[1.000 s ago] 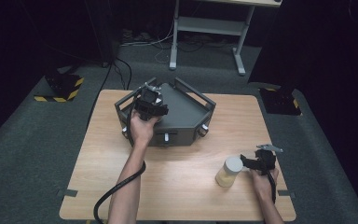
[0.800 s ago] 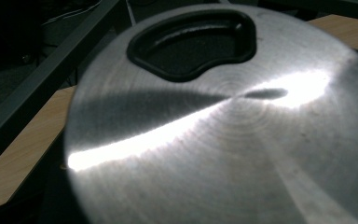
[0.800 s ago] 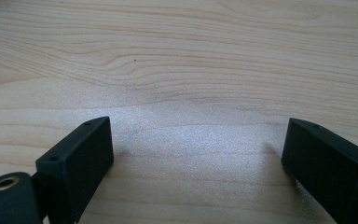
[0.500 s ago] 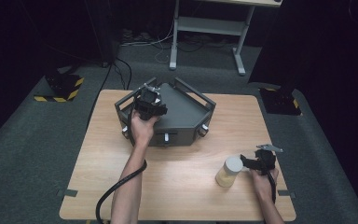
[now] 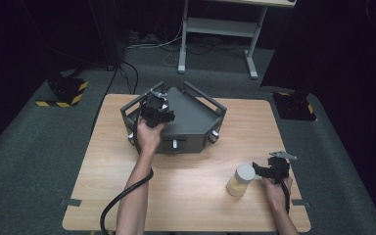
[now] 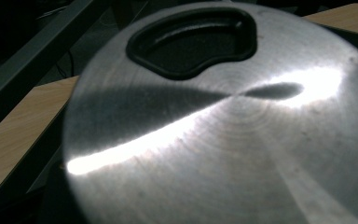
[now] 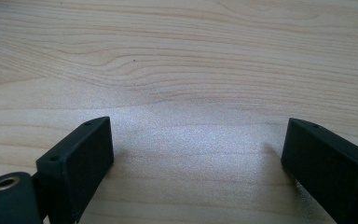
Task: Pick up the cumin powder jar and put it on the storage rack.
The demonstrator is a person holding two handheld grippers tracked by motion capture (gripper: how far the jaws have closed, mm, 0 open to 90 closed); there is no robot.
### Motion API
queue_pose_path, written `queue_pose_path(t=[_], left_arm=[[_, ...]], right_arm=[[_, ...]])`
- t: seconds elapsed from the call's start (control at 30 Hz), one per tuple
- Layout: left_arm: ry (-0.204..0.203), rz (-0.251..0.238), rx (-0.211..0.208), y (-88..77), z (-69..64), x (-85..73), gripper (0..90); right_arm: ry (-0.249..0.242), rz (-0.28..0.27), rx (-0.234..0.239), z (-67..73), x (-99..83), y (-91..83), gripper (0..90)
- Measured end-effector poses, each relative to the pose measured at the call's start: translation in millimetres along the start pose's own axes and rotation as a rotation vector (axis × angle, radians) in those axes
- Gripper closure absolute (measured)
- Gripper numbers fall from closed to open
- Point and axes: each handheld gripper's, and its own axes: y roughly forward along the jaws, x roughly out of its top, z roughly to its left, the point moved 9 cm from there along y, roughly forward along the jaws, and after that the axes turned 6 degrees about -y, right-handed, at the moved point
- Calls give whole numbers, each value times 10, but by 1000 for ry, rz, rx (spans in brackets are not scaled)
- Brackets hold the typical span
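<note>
The coming move seems to turn on the left tool (image 5: 156, 104). It sits on the near left corner of a grey metal box (image 5: 196, 122) at the back of the worktop (image 5: 186, 196), and a metal disc (image 6: 223, 140) lies right under it, so close that the left gripper view looks straight onto the disc's face. The disc is round and brushed, with fine circular marks, a bright streak of glare and a dark shadow across it. A black kidney-shaped hollow (image 6: 191, 39) is sunk near its far edge. Being round, it has no long axis to line up with; the hollow on the far side is its only clear feature. The left hand is by far the nearer one to it. The left tool's jaws are pressed together, though whether they pinch any part of the disc cannot be told. The right tool (image 5: 262, 170) is well apart from the box, at the near right of the worktop. It is just beside a pale jar (image 5: 240, 180) with a white lid, which stands upright on its left. In the right gripper view its jaws are spread wide over bare wood with nothing between them. Judging from this, any work on the disc falls to the left hand, while the right could take the jar with a short reach sideways.
</note>
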Motion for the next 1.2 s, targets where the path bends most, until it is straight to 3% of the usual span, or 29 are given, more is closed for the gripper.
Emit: queue_pose_path(t=[0.1,0.27,0.43,0.57,0.77,1.2], left_arm=[[1,9,-29,-10,32,18,290],[-34,-42,-88,-162,100,22,170],[-23,-72,-99,-359,93,-3,67],[-46,-115,-109,-544,123,-88,12],[-34,-130,-131,-693,137,-183,7],[-19,-169,-112,-1031,164,-616,4]], right_arm=[[0,0,0,0,0,0,84],[0,0,0,0,0,0,84],[7,1,-6,1,0,0,85],[8,1,-6,1,0,-1,85],[10,0,-8,3,0,0,86],[9,1,-8,3,0,-1,87]])
